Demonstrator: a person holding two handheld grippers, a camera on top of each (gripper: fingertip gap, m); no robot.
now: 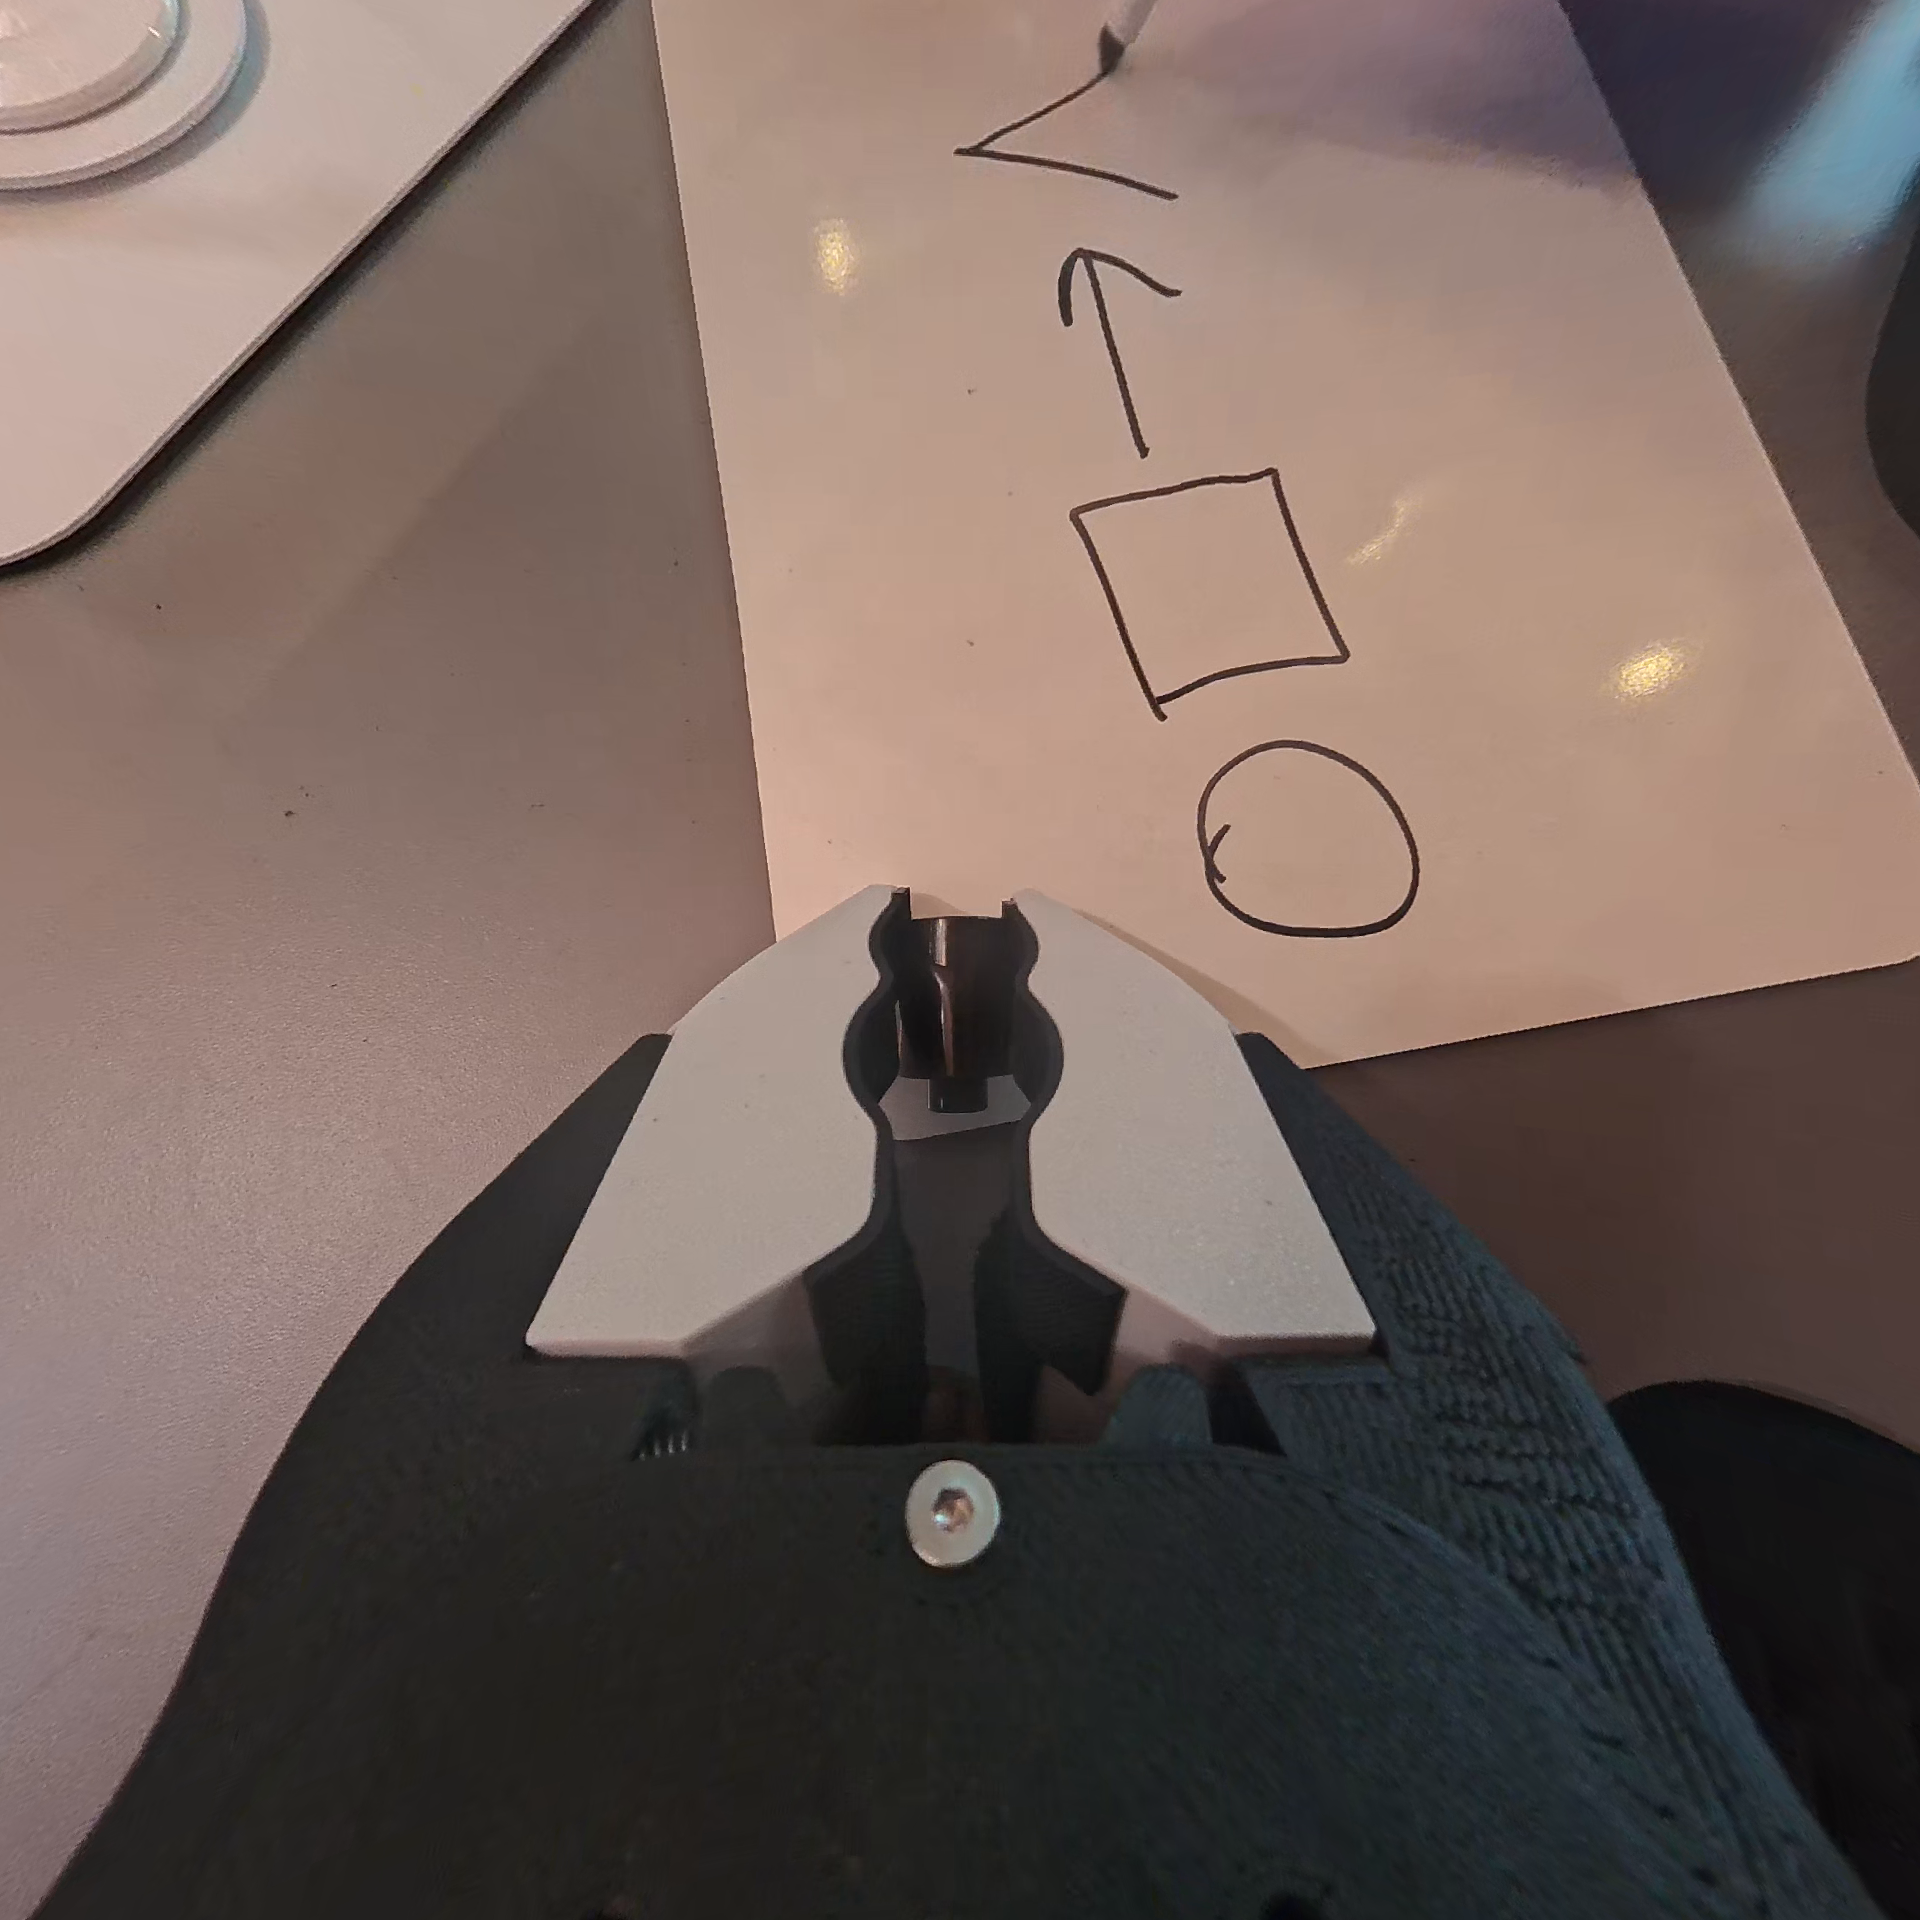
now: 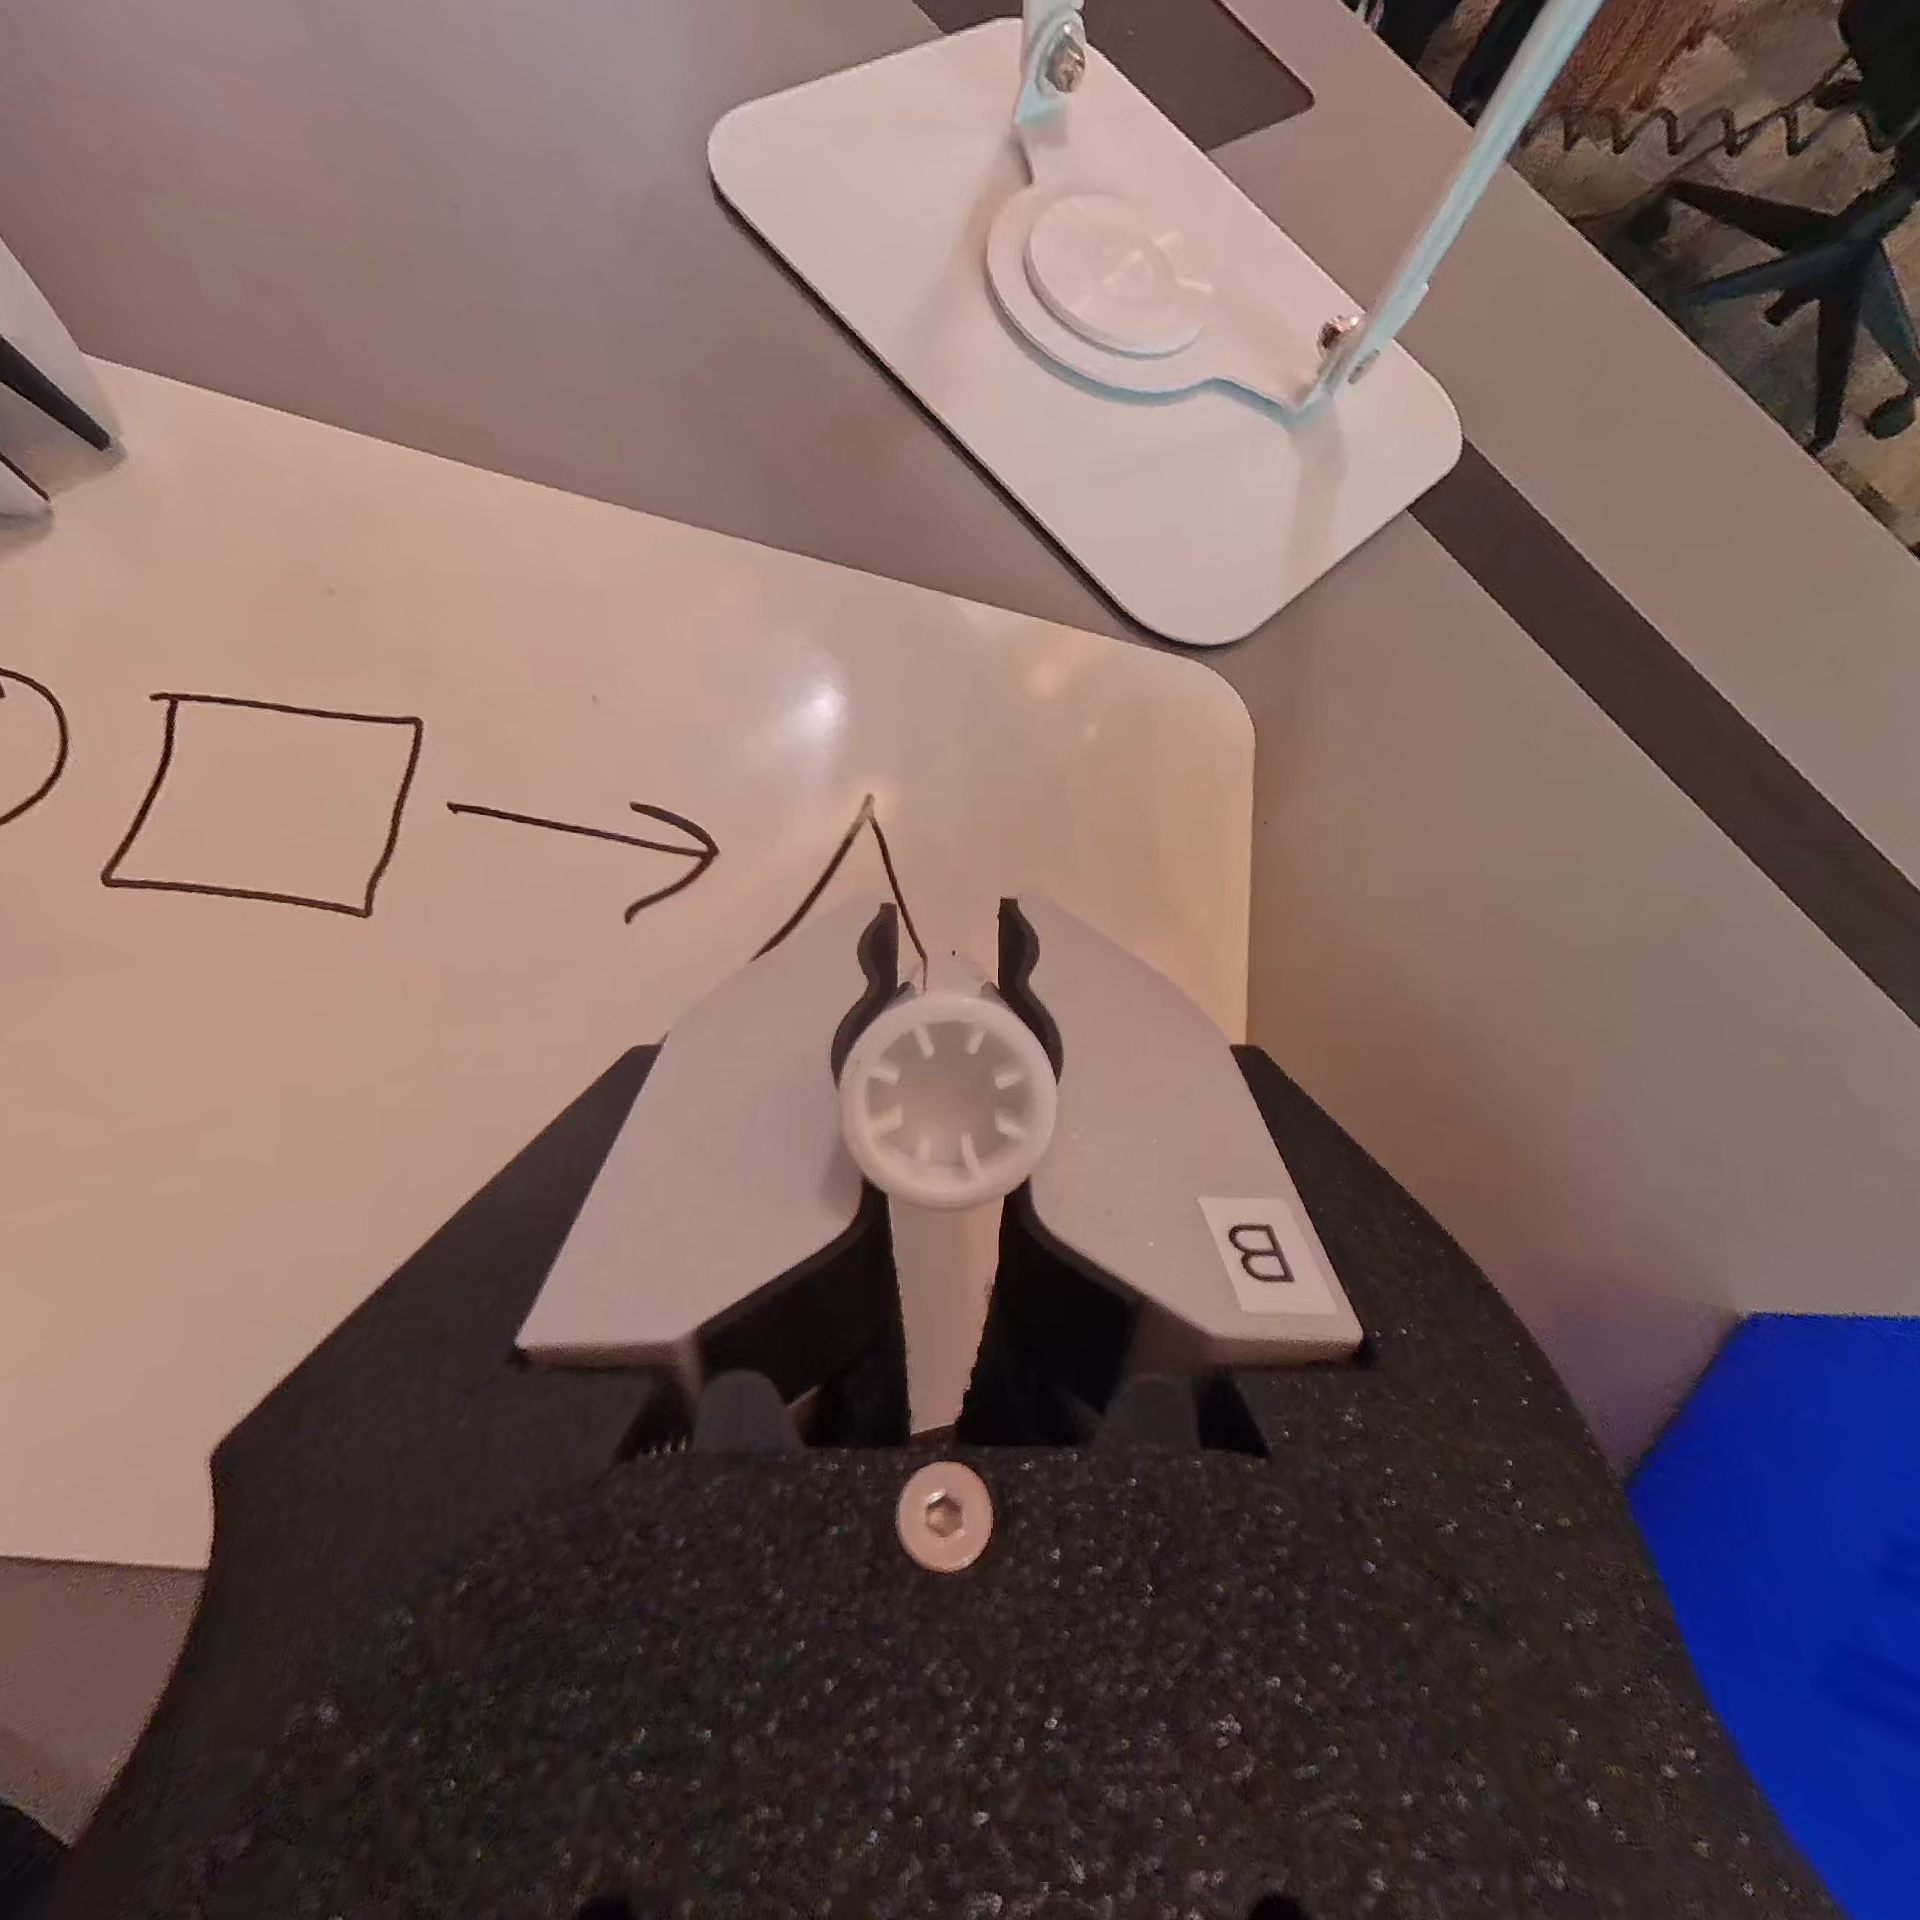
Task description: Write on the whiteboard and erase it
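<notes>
A white whiteboard lies flat on the grey table and also shows in the right wrist view. Black shapes are drawn on it: a circle, a square, an arrow and two strokes of a triangle. My right gripper is shut on a white marker, seen end-on, with its tip down on the triangle's line. The marker tip also shows in the left wrist view. My left gripper is shut on a small black cap at the board's near edge.
A white flat stand base with a round disc and thin metal arms sits beyond the board; it also shows in the left wrist view. A blue object lies at the lower right. The table edge runs diagonally on the right. Some 20 cm of space lies between my two pairs of fingers.
</notes>
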